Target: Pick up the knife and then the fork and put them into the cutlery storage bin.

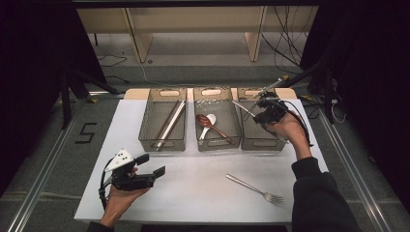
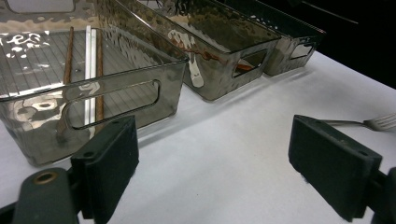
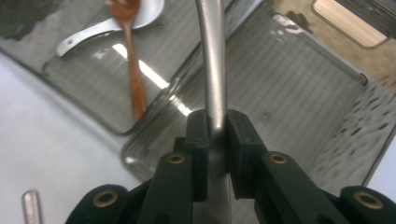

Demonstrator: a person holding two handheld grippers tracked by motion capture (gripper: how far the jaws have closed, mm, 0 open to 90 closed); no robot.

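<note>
Metal utensil handle (image 3: 213, 60) sits clamped in right gripper (image 3: 215, 122), raised over right bin (image 1: 259, 137).

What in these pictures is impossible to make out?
- Right gripper view: the head of the metal utensil held by the right tool is cut off by the top edge, so fork, spoon or knife is unclear.
- Left gripper view: the loose fork is cut off by the right edge.

Polished metal handle (image 3: 212, 60) is gleaming between matt black rubbery pads (image 3: 238, 140); the smoky glossy plastic bins (image 1: 162, 126) are glinting, rippled, on matt white tabletop (image 1: 203, 188).
</note>
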